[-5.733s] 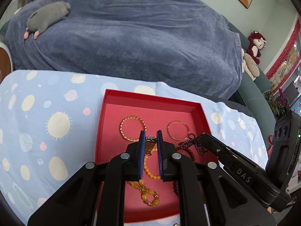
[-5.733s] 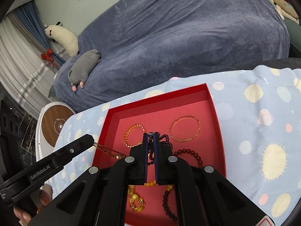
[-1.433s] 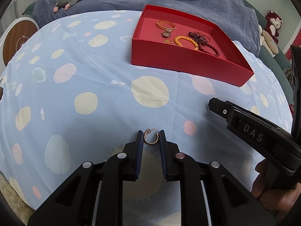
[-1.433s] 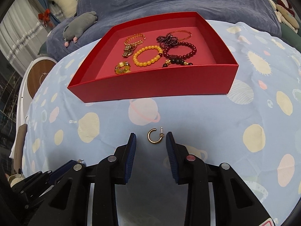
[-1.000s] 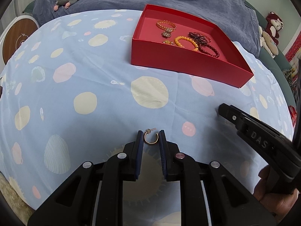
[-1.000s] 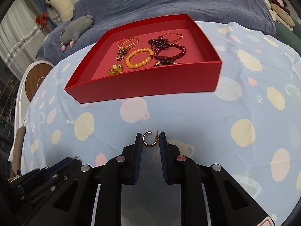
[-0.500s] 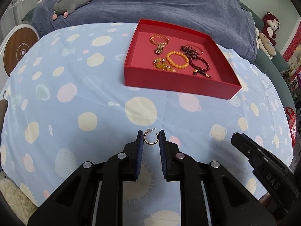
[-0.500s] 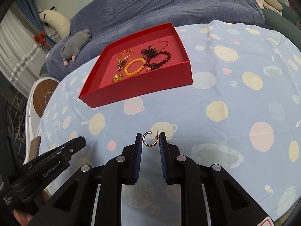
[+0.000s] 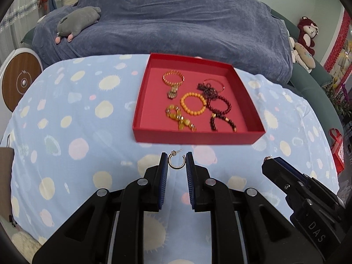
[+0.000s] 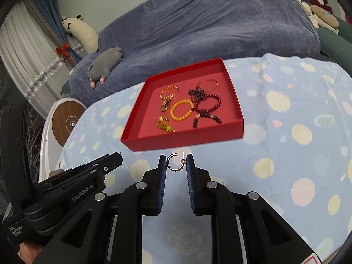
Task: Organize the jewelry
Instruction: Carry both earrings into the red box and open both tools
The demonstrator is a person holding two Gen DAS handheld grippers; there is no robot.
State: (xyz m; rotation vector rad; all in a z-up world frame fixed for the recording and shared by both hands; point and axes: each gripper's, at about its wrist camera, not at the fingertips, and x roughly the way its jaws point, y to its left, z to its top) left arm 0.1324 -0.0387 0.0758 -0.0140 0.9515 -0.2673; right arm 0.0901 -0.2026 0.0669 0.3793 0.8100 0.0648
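In the left wrist view, the left gripper [image 9: 176, 162] fills the lower half of the frame, its two black fingers closed on a small gold hoop earring [image 9: 175, 161] held between the blue pads at their tips. The hoop spans the narrow gap from pad to pad, its post pointing up and to the right. At lower right of this view the tip of the other gripper juts in from the side.

In the right wrist view, the right gripper [image 10: 175, 164] likewise fills the lower half, its fingers pinching a second gold hoop earring [image 10: 174, 162] between the blue pads. This hoop's open side faces up, with the post and its small backing beside the right pad. At lower left the body of the other gripper shows.

Both earrings sit at centre frame, raised above a pale blue tablecloth [image 9: 72, 118] printed with suns and planets.

Just beyond the fingertips, in the middle of each view, a shallow red tray [image 9: 197, 136] rests on the cloth. Inside lie several bracelets: an orange bead bracelet [image 9: 193, 104] near the middle, a dark red bead bracelet [image 9: 220, 105] to its right, and a gold chain bracelet [image 9: 173, 78] toward the far left.

Across the top of the frame stretches a sofa under a blue-grey blanket [image 9: 176, 19], with a grey plush toy [image 9: 77, 21] at upper left.
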